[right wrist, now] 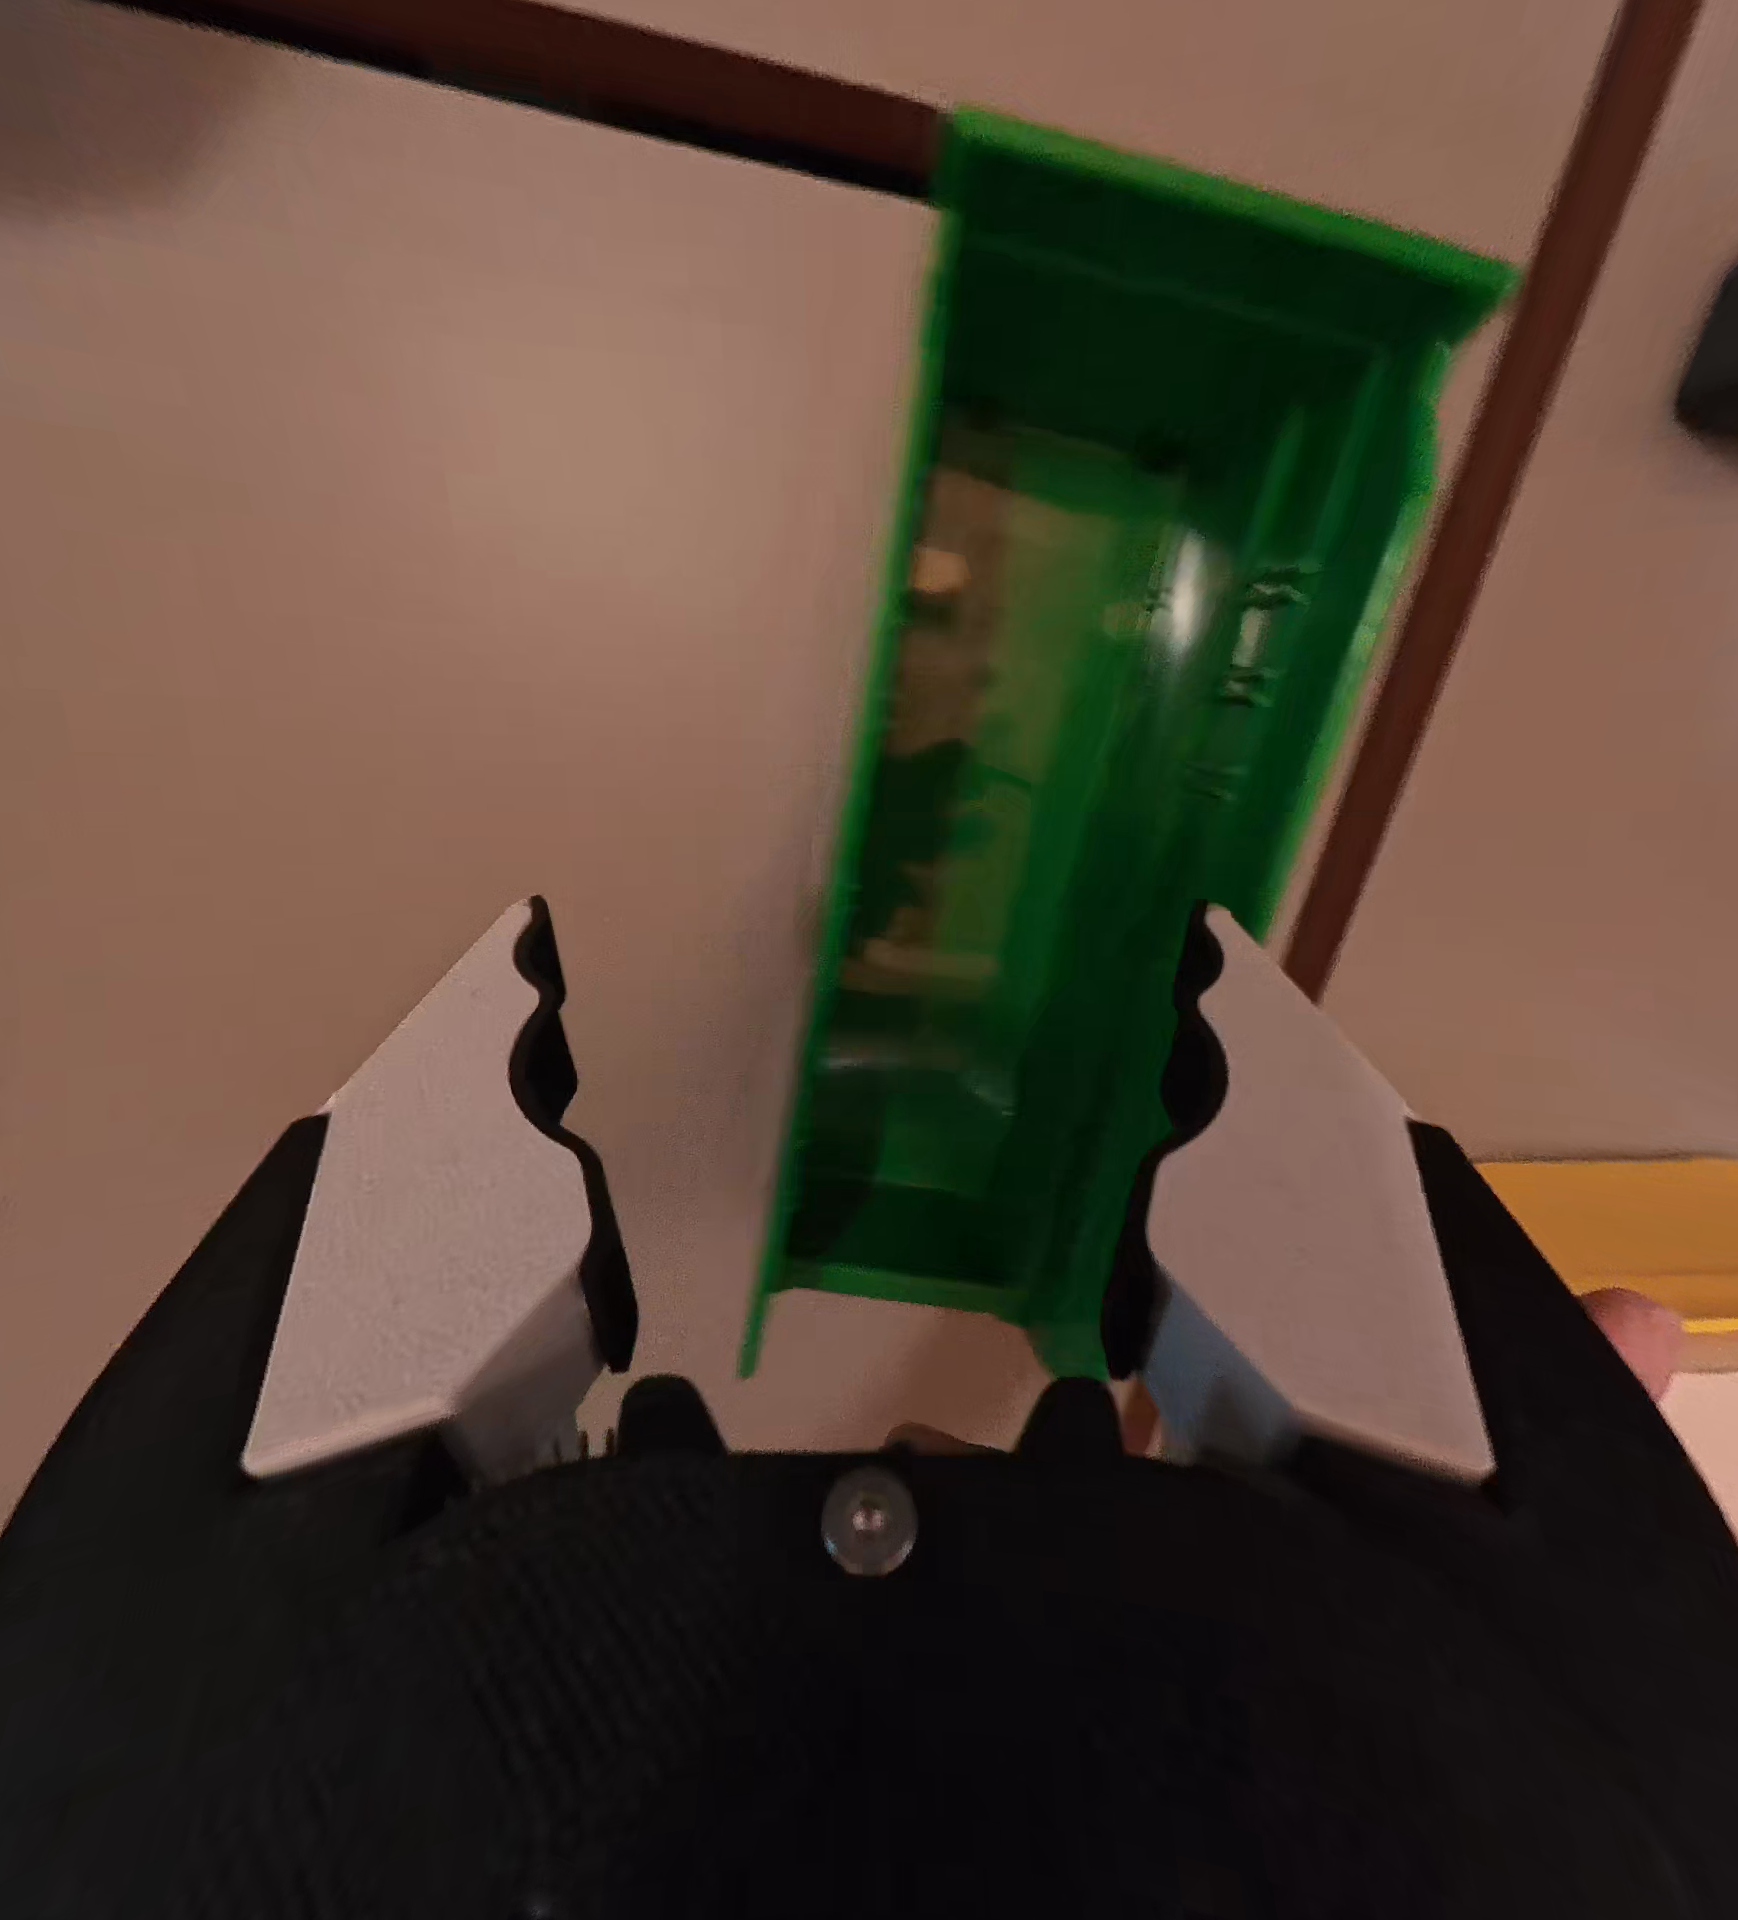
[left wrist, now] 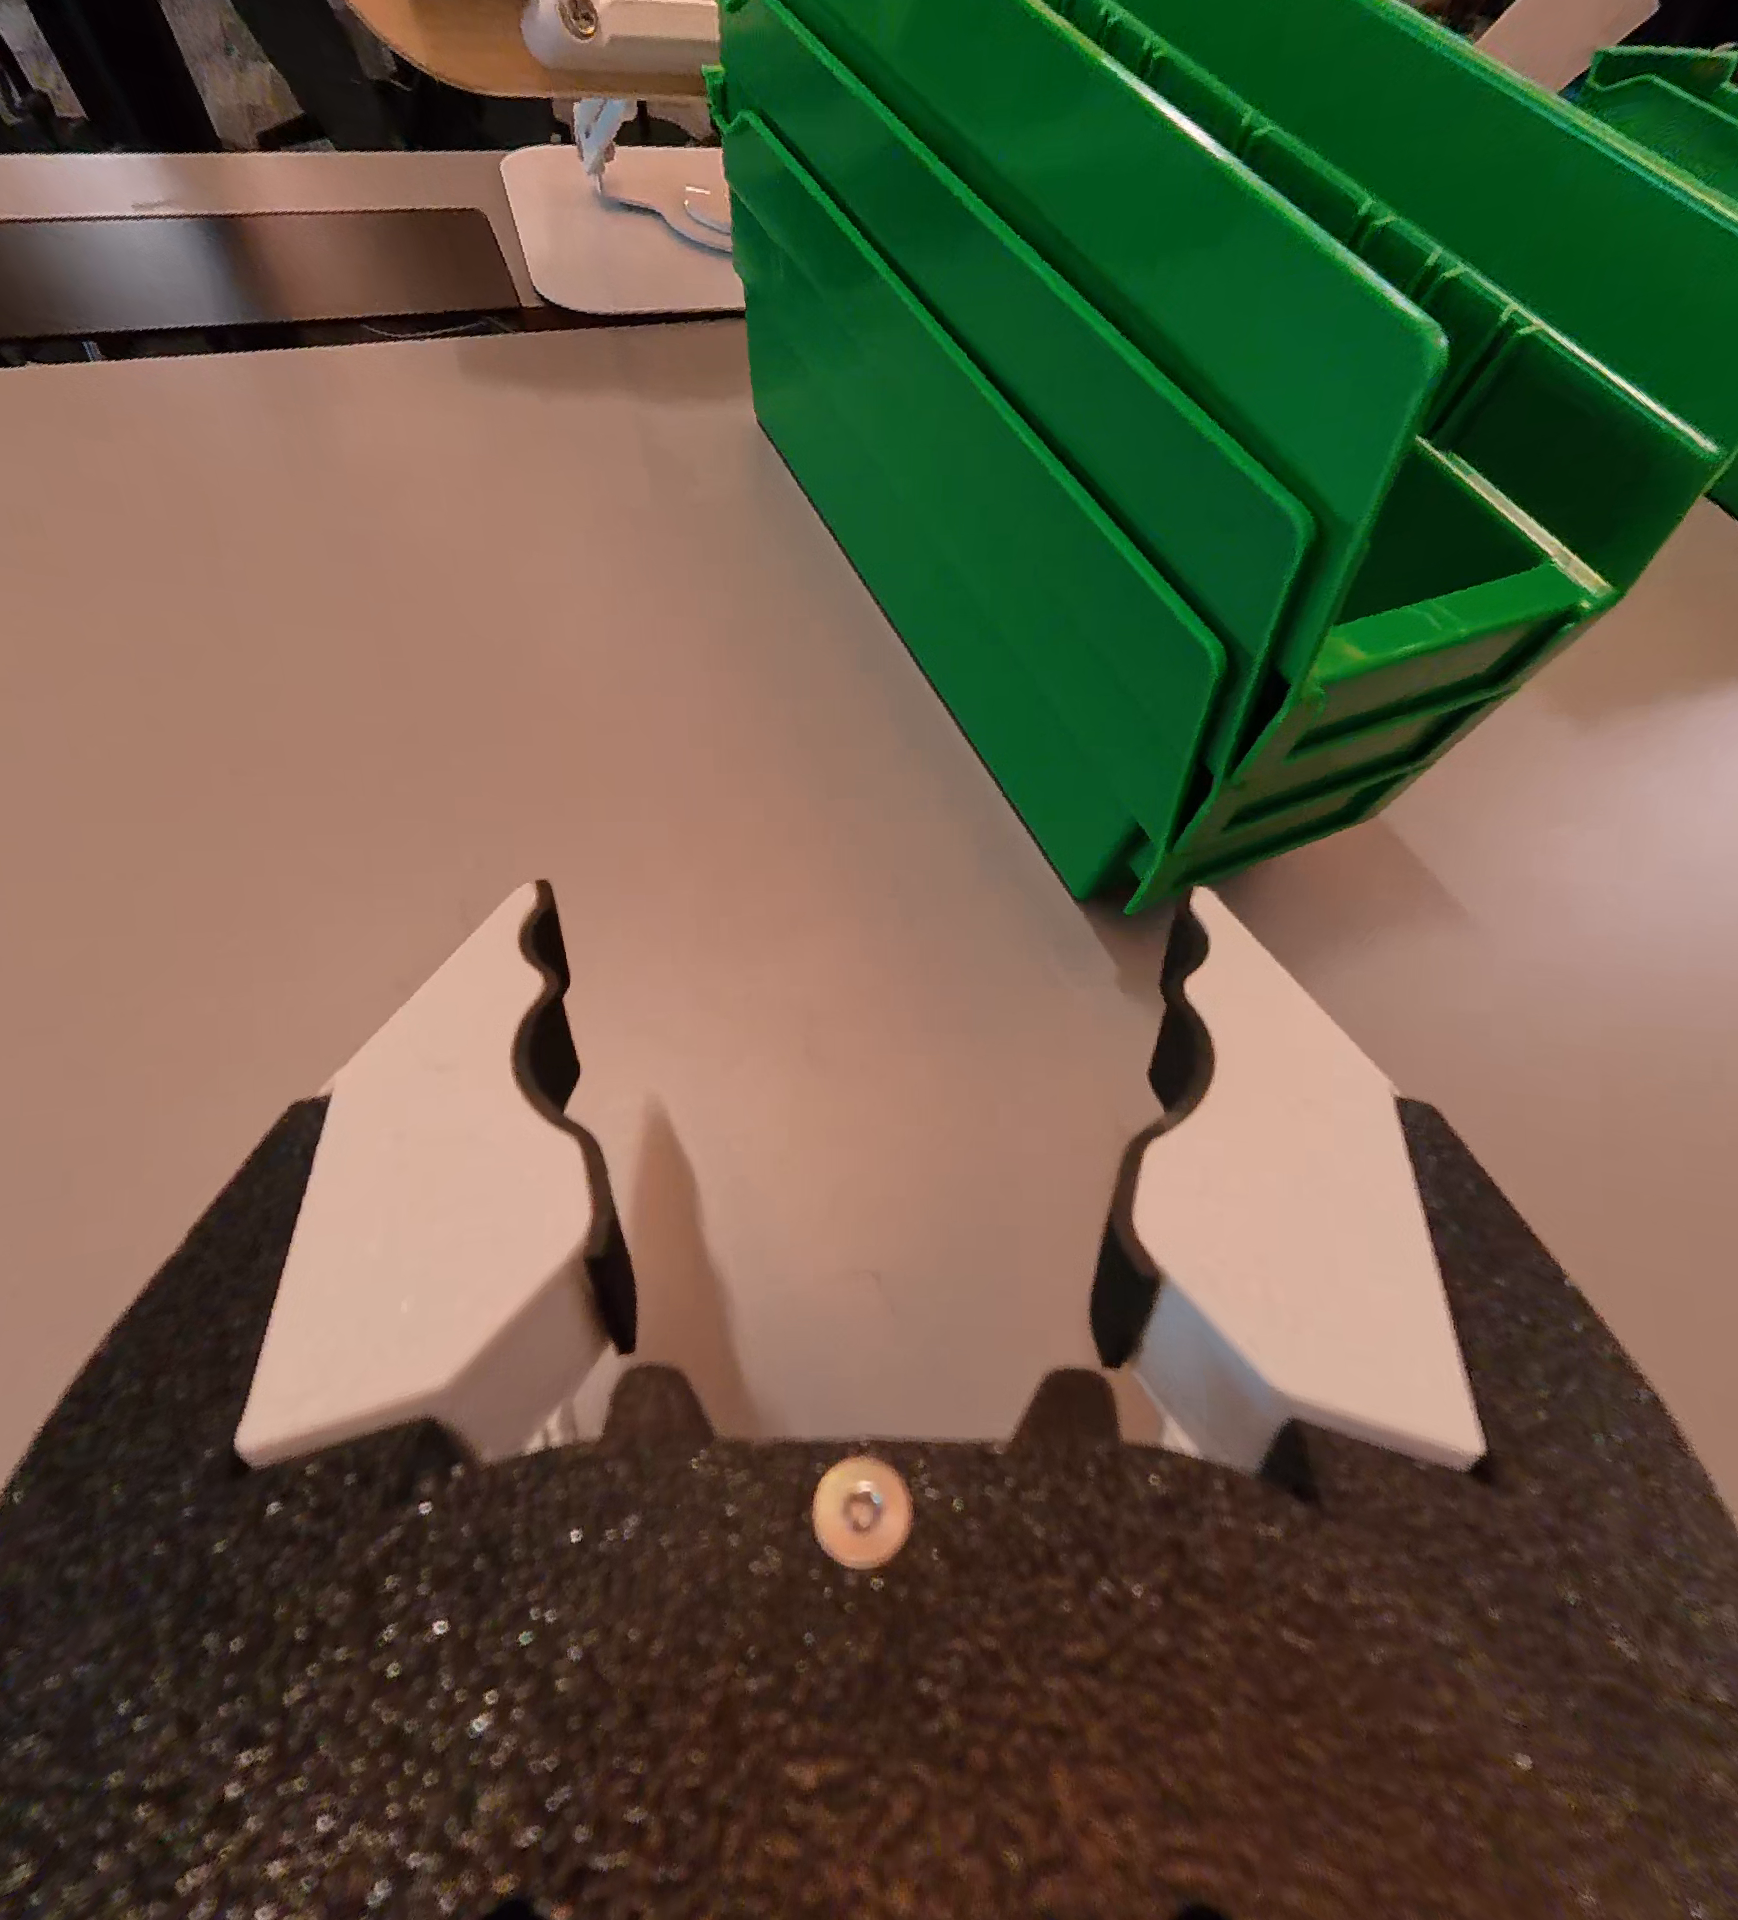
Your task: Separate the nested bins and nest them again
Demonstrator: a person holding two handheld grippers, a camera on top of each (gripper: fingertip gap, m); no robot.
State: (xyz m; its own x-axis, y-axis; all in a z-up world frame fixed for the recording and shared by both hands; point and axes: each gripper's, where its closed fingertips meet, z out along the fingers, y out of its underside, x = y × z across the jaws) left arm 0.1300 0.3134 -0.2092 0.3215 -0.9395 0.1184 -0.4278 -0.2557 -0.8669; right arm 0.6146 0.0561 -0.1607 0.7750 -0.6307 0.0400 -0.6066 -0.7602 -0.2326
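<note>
Both jaws gape empty: the left hand-held gripper [left wrist: 865, 914] hovers low over the counter [left wrist: 325, 675] beside the nested green bins [left wrist: 1104, 540]; the right hand-held gripper [right wrist: 870, 925] points down over a lone green bin [right wrist: 1104, 727].

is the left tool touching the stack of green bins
Cannot tell. In the left wrist view the open left tool has its right fingertip right at the nested green bins' near corner, with no plain gap or contact.

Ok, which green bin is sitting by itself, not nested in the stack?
The lone green bin under the right gripper, lying open side up; the others form the nested stack beside the left gripper.
</note>
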